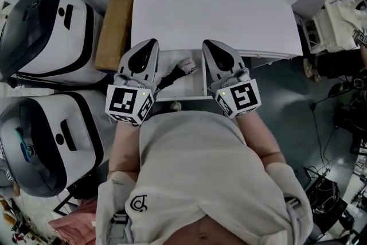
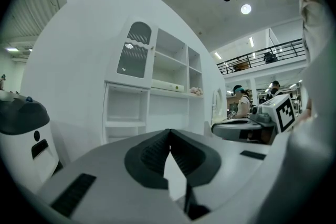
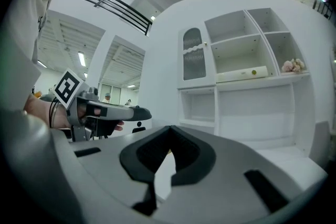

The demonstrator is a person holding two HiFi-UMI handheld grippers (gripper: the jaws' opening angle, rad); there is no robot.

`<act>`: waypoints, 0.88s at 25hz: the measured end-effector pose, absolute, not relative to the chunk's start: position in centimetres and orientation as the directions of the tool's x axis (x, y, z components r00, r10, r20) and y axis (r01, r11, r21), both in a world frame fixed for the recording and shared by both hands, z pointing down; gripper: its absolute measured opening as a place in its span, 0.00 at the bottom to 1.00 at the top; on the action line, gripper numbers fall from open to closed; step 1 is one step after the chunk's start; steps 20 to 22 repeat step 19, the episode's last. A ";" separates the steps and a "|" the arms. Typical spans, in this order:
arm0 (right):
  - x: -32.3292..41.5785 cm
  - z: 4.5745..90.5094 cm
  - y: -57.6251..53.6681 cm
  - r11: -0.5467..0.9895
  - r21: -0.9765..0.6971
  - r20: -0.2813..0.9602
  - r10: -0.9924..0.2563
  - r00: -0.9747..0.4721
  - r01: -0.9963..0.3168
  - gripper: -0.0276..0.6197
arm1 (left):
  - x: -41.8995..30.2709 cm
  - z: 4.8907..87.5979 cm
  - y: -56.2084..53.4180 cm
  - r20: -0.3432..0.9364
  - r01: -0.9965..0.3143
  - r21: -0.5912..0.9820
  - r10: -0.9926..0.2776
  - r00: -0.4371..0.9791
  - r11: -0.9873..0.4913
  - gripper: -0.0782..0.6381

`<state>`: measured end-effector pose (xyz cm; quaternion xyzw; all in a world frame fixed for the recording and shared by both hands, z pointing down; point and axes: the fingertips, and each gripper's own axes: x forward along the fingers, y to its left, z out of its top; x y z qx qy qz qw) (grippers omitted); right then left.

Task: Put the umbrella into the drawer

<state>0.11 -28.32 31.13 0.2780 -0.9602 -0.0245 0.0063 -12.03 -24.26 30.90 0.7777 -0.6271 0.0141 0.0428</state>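
Grippers hang level, side by side over the open white drawer [image 1: 192,86]. The grey left gripper [image 1: 150,44] and the grey right gripper [image 1: 210,45] both have their jaws pressed together on nothing. The folded dark umbrella with a pale pink handle [image 1: 182,67] lies in the drawer between them.

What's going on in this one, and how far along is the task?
A person stands at a white cabinet, holding the left tongs and right tongs level above its open drawer. Both tongs are shut and empty. What looks like a small folded umbrella, pinkish at one end, lies in the drawer between them, so it appears to be placed. The drawer is not yet pushed shut.
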 end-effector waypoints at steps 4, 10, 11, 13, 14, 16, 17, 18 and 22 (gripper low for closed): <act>0.5 31.2 -28.7 0.831 0.044 -0.007 -0.554 -0.832 -0.554 0.05 | -12.0 31.2 -24.5 0.093 -0.979 0.044 -0.975 0.204 -0.201 0.13; 0.4 31.6 -28.6 0.834 0.051 0.003 -0.550 -0.835 -0.549 0.05 | -11.8 31.9 -24.7 0.121 -0.975 0.060 -0.968 0.219 -0.213 0.13; 0.3 31.6 -28.5 0.836 0.057 0.006 -0.547 -0.837 -0.546 0.05 | -11.7 32.1 -24.7 0.126 -0.973 0.067 -0.966 0.226 -0.219 0.13; 0.1 31.8 -28.3 0.839 0.059 0.015 -0.543 -0.839 -0.542 0.05 | -11.7 32.3 -24.6 0.127 -0.972 0.074 -0.965 0.230 -0.222 0.13; 0.1 31.9 -28.2 0.839 0.055 0.017 -0.543 -0.839 -0.542 0.05 | -11.7 32.4 -24.6 0.125 -0.973 0.073 -0.966 0.228 -0.220 0.13; 0.0 31.9 -28.1 0.836 0.052 0.017 -0.548 -0.837 -0.546 0.05 | -11.7 32.4 -24.4 0.121 -0.972 0.074 -0.966 0.231 -0.223 0.13; 0.0 31.9 -28.1 0.834 0.055 0.017 -0.550 -0.835 -0.549 0.05 | -11.6 32.5 -24.4 0.118 -0.971 0.077 -0.965 0.235 -0.227 0.13; 0.0 31.9 -28.1 0.832 0.059 0.016 -0.553 -0.833 -0.551 0.05 | -11.6 32.5 -24.4 0.115 -0.969 0.083 -0.963 0.242 -0.233 0.13; 0.0 31.9 -28.0 0.831 0.063 0.015 -0.555 -0.832 -0.553 0.05 | -11.6 32.5 -24.4 0.112 -0.967 0.089 -0.962 0.248 -0.239 0.13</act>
